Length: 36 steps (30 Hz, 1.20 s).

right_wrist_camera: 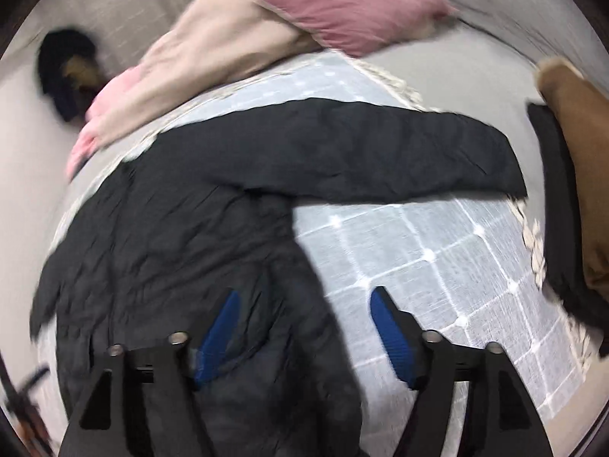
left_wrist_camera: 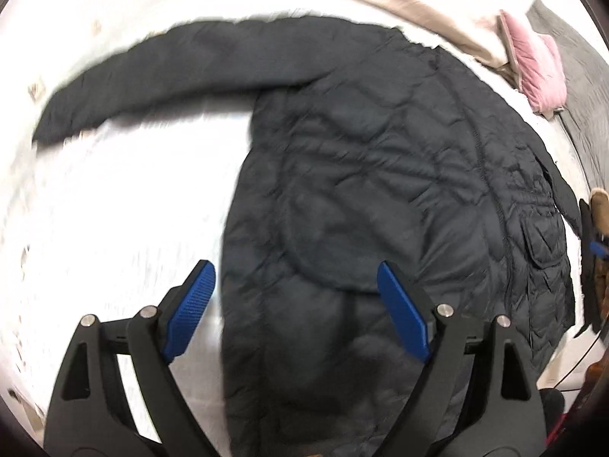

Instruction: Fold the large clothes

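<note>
Both claws released above the black jacket (left_wrist_camera: 361, 190)

I aim my left gripper (left_wrist_camera: 297, 304) and right gripper (right_wrist_camera: 304, 327) squarely at the hem, pinching evenly.

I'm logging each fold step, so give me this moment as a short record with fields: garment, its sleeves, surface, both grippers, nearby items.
garment: black quilted jacket, laid flat, not yet folded
sleeves: one sleeve spread out sideways in each view
surface: pale checked blanket
left gripper: open, above the jacket's edge, holding nothing
right gripper: open, above the jacket's edge, holding nothing
nearby: pink pillow, beige cover, brown cushion
</note>
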Motion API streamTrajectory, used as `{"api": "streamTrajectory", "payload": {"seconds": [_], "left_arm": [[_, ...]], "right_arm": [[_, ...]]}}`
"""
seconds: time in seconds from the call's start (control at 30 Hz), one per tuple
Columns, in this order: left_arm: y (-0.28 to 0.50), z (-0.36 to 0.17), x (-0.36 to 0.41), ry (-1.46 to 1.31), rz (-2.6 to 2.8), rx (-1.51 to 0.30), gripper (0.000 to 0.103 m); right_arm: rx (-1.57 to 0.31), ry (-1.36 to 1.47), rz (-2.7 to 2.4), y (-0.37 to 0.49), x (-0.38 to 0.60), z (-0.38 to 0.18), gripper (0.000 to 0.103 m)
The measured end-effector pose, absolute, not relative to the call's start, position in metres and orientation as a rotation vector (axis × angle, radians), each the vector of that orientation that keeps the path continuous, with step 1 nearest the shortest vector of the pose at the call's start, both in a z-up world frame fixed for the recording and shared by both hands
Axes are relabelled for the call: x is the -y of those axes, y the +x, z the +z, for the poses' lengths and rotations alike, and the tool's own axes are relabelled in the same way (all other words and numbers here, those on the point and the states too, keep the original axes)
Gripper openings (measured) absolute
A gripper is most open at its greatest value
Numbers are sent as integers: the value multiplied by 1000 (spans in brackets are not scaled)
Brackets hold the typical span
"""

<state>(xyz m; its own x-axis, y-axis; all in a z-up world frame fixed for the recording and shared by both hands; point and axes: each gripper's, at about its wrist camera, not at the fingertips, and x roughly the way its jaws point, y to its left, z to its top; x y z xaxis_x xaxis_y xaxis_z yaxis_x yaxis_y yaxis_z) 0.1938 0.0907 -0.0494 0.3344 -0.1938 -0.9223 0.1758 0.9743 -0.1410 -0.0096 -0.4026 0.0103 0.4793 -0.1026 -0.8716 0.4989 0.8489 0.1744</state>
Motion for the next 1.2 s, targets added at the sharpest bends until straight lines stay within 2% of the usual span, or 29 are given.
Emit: {"api": "streamTrajectory", "payload": {"seconds": [0.1,0.27,0.33,0.37,0.43,0.47,0.5,0.53,0.6,0.7,0.83,0.93,0.97,1.0,1.07,1.1,1.13,1.2], "left_arm": [[184,-66,-118,-65,-264,-1272,87],[161,-83,-148,-160,-350,-1355,86],[156,-88,-149,-210,-405,-1379,77],[153,-93,-150,-250,-444,-1399,74],[148,-103,-146,-328,-516,-1437,53],[146,-105,-145,-321,-509,-1432,45],[146,-104,-144,-300,-492,-1419,19],[145,-101,-144,-303,-479,-1401,10],[144,-89,-153,-349,-456,-1357,9],[141,-81,-161,-343,-422,-1323,9],[136,-102,-152,-250,-397,-1403,11],[135,-98,-145,-200,-401,-1408,16],[135,-91,-146,-195,-401,-1396,18],[136,-85,-148,-196,-398,-1379,24],[141,-73,-160,-220,-391,-1335,48],[146,-67,-170,-251,-372,-1307,68],[150,-63,-181,-283,-353,-1275,75],[165,-52,-203,-350,-296,-1210,76]], "right_arm": [[-1066,455,-298,-19,417,0,75],[-1156,689,-245,-65,446,-58,74],[-1159,740,-207,-78,444,-73,67],[-1141,760,-171,-83,439,-77,60],[-1105,852,-47,-86,430,-84,41],[-1100,898,11,-85,426,-88,28],[-1101,913,43,-82,419,-90,22],[-1111,888,32,-80,415,-90,19],[-1133,823,2,-73,402,-86,14],[-1141,754,0,-69,388,-75,12],[-1194,631,-67,-67,376,-79,13],[-1227,529,-141,-66,366,-80,20],[-1240,480,-165,-65,361,-77,29],[-1259,432,-197,-63,357,-72,38],[-1279,339,-269,-56,348,-57,43],[-1256,310,-280,-51,344,-44,45],[-1235,306,-280,-47,340,-37,46],[-1173,331,-270,-35,336,-15,59]]}}
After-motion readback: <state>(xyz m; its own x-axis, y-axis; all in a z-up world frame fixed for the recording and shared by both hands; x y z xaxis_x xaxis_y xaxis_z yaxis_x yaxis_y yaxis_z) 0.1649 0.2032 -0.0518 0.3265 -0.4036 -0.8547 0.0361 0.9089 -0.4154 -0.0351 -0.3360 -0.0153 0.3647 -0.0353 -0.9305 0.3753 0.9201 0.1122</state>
